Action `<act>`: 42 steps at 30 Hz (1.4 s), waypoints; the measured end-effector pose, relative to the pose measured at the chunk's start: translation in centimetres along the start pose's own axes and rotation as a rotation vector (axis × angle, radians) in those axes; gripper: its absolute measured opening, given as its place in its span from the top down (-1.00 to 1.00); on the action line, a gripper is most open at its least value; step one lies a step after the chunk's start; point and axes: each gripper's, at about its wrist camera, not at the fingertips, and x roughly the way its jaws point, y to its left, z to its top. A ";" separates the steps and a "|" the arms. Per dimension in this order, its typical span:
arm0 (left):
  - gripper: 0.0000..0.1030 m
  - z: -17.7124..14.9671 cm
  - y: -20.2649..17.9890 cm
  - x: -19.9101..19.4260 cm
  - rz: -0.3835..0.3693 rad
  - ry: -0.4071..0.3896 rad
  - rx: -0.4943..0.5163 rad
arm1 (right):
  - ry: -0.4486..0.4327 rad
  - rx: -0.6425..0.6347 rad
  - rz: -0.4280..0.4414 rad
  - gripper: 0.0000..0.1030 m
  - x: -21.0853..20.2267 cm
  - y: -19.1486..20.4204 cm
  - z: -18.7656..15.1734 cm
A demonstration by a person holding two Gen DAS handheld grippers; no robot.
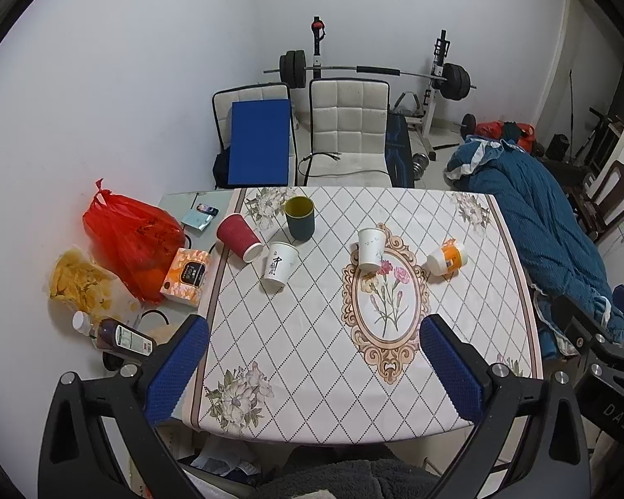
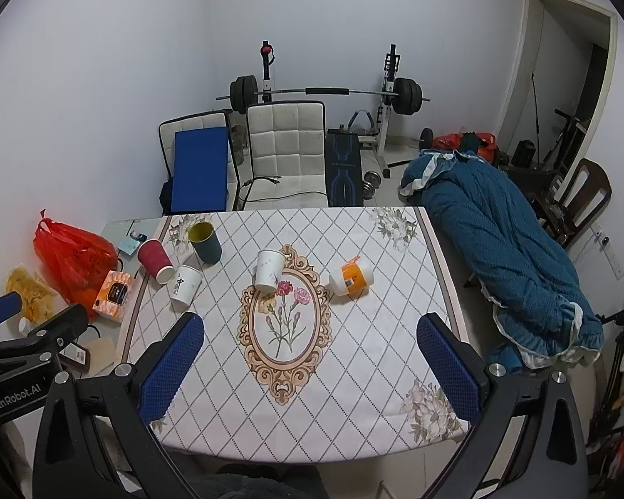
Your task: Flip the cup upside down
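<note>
Several cups stand on the patterned tablecloth (image 1: pixel 312 332). A dark green cup (image 1: pixel 299 217) (image 2: pixel 205 242) stands upright, mouth up. A white paper cup with black writing (image 1: pixel 279 267) (image 2: pixel 184 285) and a plain white paper cup (image 1: pixel 370 248) (image 2: pixel 267 270) also stand mouth up. A red ribbed cup (image 1: pixel 239 236) (image 2: pixel 155 260) stands mouth down. An orange and white cup (image 1: pixel 447 257) (image 2: pixel 352 277) lies on its side. My left gripper (image 1: pixel 314 332) and right gripper (image 2: pixel 310 328) are both open and empty, above the table's near edge.
At the table's left are a red plastic bag (image 1: pixel 133 237), an orange tissue box (image 1: pixel 186 276), a bag of chips (image 1: pixel 79 282) and a brown bottle (image 1: pixel 120 334). White chairs (image 1: pixel 347 124) stand behind the table. A blue blanket (image 1: pixel 536 216) lies to the right.
</note>
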 end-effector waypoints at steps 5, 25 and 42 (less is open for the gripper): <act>-1.00 -0.5 0.9 3.0 -0.011 0.053 0.003 | 0.058 0.025 -0.016 -1.00 2.4 -0.3 -1.1; -1.00 0.2 -0.3 20.8 0.042 0.307 0.086 | 0.497 0.096 -0.184 -1.00 25.4 -5.2 -12.4; -1.00 5.5 -7.2 38.4 0.038 0.547 0.027 | 0.677 0.071 -0.048 -1.00 40.0 -7.9 -10.7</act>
